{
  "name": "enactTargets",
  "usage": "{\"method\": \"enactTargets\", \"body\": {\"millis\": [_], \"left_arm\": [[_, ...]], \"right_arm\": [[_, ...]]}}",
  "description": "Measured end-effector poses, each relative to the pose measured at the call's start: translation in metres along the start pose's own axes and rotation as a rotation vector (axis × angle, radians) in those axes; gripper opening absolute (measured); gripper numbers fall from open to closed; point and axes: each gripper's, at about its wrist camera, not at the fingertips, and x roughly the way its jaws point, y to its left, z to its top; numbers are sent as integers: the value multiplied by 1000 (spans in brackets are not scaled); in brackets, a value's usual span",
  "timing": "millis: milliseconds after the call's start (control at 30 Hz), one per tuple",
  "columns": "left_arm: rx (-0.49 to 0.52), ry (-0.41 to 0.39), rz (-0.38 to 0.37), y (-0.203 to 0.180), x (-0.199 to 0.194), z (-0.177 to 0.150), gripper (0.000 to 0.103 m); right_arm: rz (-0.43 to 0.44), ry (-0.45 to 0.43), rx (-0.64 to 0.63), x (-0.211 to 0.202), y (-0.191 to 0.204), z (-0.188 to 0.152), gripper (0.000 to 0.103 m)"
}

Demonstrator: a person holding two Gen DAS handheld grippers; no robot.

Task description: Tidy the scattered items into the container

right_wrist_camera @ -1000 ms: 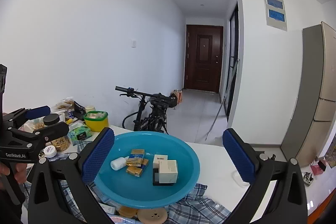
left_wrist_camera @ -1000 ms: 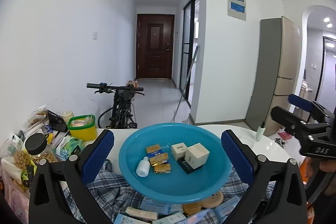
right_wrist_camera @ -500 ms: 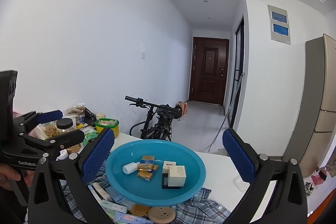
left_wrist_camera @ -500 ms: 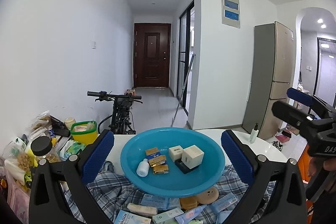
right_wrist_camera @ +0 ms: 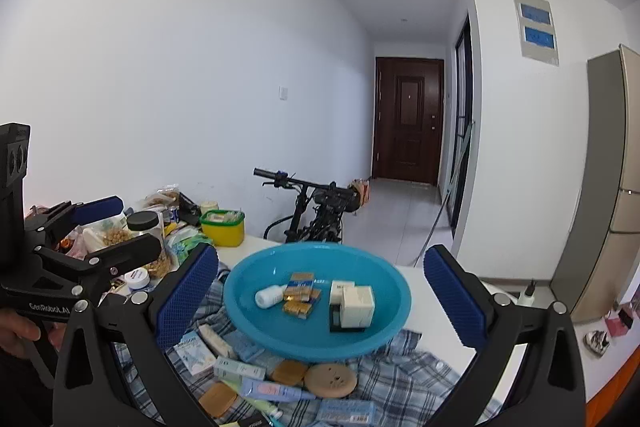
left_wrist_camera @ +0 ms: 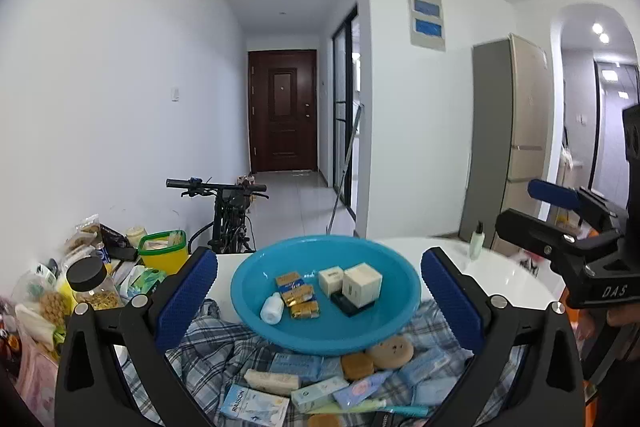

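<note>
A blue round basin (left_wrist_camera: 384,331) (right_wrist_camera: 380,335) sits on a plaid cloth (left_wrist_camera: 200,351) (right_wrist_camera: 400,371) on a white table. It holds a small white bottle (left_wrist_camera: 272,307) (right_wrist_camera: 269,295), gold packets (left_wrist_camera: 298,295) (right_wrist_camera: 302,295) and cream boxes (left_wrist_camera: 362,285) (right_wrist_camera: 358,301). Several small items lie scattered on the cloth in front of it: a round wooden disc (left_wrist_camera: 390,347) (right_wrist_camera: 330,380), brown soap bars (left_wrist_camera: 357,365) (right_wrist_camera: 290,373), tubes and boxes (left_wrist_camera: 256,405) (right_wrist_camera: 240,371). My left gripper (left_wrist_camera: 320,291) and right gripper (right_wrist_camera: 320,291) are both open and empty, held above the near items.
Snack jars, bags and a yellow-green tub (left_wrist_camera: 163,249) (right_wrist_camera: 222,227) crowd the table's left side. A small pump bottle (left_wrist_camera: 477,241) stands at the right. A bicycle (left_wrist_camera: 228,215) (right_wrist_camera: 320,211) stands behind the table. A fridge (left_wrist_camera: 508,147) is at the right.
Both grippers have risen and pulled back, so more of the scattered items in front of the basin show. Both stay open and empty.
</note>
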Motion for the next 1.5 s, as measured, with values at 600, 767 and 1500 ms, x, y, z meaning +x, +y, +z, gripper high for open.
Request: {"method": "enactTargets", "body": {"millis": [600, 767, 1500], "left_arm": [[-86, 2, 29, 14, 12, -78, 103], [-102, -13, 14, 13, 15, -103, 103], [-74, -81, 40, 10, 40, -165, 103]], "right_arm": [[-7, -37, 60, -7, -8, -57, 103], [-41, -54, 34, -5, -5, -75, 103], [-169, -131, 28, 13, -13, -136, 103]]}}
